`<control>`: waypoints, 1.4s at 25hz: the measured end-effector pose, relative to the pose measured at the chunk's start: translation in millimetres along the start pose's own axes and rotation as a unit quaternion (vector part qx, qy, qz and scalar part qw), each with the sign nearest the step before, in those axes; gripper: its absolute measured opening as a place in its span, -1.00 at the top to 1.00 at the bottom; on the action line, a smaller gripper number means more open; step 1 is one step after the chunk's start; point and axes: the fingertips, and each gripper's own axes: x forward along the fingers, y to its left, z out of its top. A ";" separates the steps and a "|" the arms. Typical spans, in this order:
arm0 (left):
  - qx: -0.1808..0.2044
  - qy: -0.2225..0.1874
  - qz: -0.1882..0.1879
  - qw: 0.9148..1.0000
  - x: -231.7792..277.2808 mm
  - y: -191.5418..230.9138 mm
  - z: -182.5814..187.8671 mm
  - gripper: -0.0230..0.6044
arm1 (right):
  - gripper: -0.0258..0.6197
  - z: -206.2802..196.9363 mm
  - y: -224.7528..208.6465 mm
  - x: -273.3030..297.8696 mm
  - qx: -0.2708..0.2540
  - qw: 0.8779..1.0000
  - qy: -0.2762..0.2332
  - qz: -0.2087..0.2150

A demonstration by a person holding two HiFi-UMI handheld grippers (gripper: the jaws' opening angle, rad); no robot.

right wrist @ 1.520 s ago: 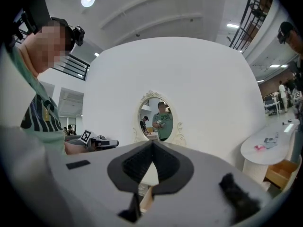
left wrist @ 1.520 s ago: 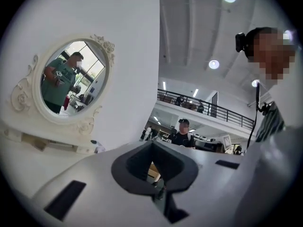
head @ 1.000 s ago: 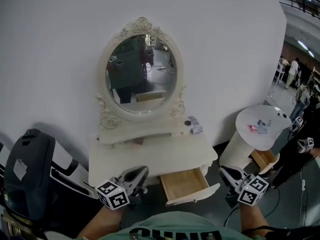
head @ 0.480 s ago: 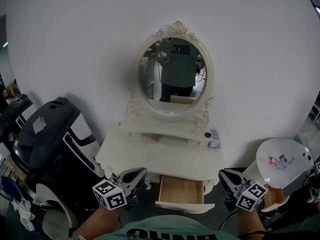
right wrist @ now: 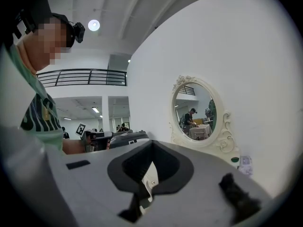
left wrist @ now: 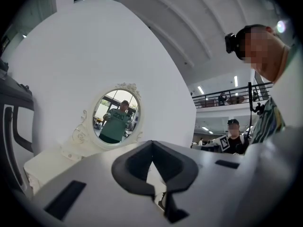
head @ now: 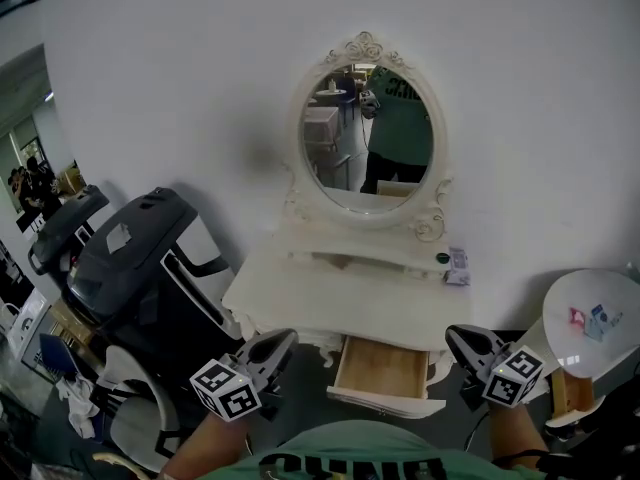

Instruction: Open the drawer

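Drawer (head: pixel 385 371) is sitting pulled well out from under the counter (head: pixel 330 303), wooden inside showing, slide axis running wall-to-person. It's lying btwn the two grippers: right gripper (head: pixel 457 336) is hanging just beside its corner, left gripper (head: pixel 283 340) is hovering further off to the side. Both sets of fingers are sitting clenched on nothing, so the opening's looking about done.

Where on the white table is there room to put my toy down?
The tabletop is bare, from its left edge to above the open drawer, which also looks empty. The crowded spot is the shelf's right end under the mirror: a small dark thing and a packet.
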 end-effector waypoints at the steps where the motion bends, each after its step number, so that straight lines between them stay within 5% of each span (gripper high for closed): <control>1: 0.004 -0.003 -0.004 1.000 -0.8 2.0 4.6 0.90 | 0.89 3.3 3.3 2.7 -0.003 1.000 -0.004 -0.001; 9: 0.033 -0.001 -0.050 0.998 -13.6 34.7 33.4 0.90 | 0.89 7.8 26.5 32.0 0.019 0.998 -0.033 -0.044; 23: -0.002 -0.017 -0.057 0.998 -33.1 75.6 25.7 0.90 | 0.89 -1.7 46.6 66.3 0.010 0.998 0.002 -0.064; 35: -0.009 -0.023 -0.058 0.998 -28.2 68.0 23.1 0.90 | 0.89 3.3 39.9 63.6 -0.003 0.998 0.009 -0.065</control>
